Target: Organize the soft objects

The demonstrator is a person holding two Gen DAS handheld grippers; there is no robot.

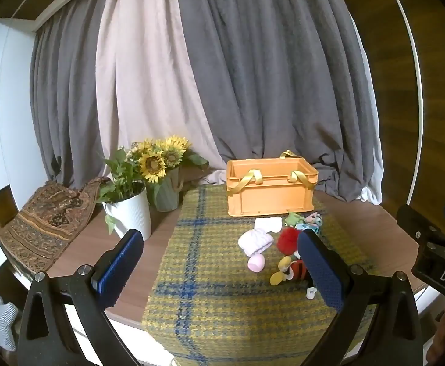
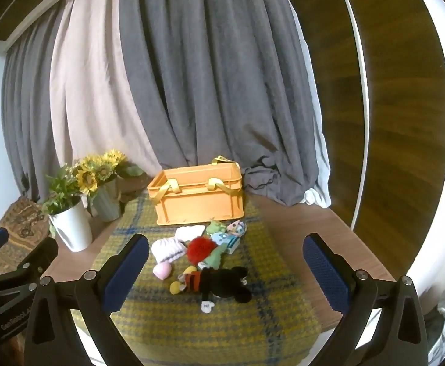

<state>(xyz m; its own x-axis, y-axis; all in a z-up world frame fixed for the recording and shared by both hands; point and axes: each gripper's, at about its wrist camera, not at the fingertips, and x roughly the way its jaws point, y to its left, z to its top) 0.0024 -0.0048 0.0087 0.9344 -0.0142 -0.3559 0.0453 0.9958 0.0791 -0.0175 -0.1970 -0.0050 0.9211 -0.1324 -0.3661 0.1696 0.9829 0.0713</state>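
Observation:
An orange crate with yellow ribbon handles stands at the far end of a yellow plaid mat. In front of it lies a heap of soft toys: a white knitted hat, a red pompom, a pink egg-like piece, a black mouse plush and small cloth items. My left gripper hovers open before the heap, its right finger hiding part of the plush. My right gripper is open too, above the near mat, nothing between its fingers.
A white pot with greenery and a green vase of sunflowers stand left of the mat. A patterned cloth lies at the table's left end. Grey and pale curtains hang behind. The other gripper's body shows at right.

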